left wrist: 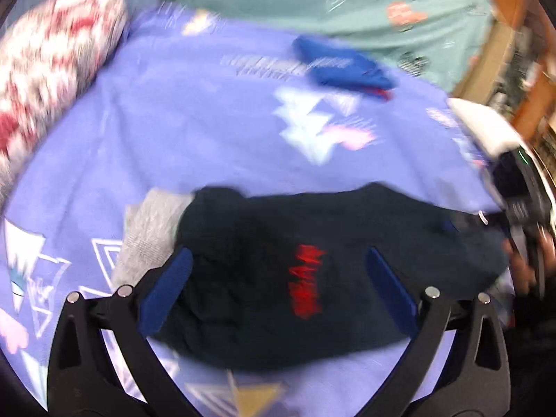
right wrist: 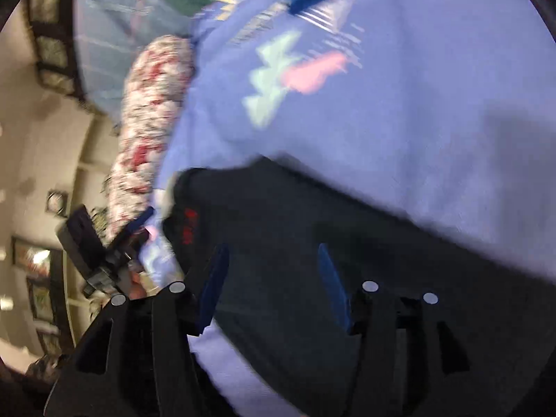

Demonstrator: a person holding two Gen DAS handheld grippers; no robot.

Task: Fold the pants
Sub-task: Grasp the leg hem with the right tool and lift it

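Black pants (left wrist: 347, 215) with a red print (left wrist: 305, 281) lie bunched on a lilac patterned bedsheet (left wrist: 208, 121). My left gripper (left wrist: 278, 253) hovers over them with its blue pads far apart, and nothing is pinched between them. In the right wrist view the same pants (right wrist: 347, 215) stretch across the sheet (right wrist: 417, 104). My right gripper (right wrist: 272, 250) hangs over that dark cloth with its pads apart and not pressing on it. A hand holds the right gripper's housing (left wrist: 521, 194) at the pants' right end. Both views are blurred.
A grey garment (left wrist: 153, 229) pokes out from under the pants' left end. A folded blue garment (left wrist: 344, 66) lies farther back on the sheet. A red and white pillow (left wrist: 52, 69) lies at the left, and a teal blanket (left wrist: 347, 0) lies behind.
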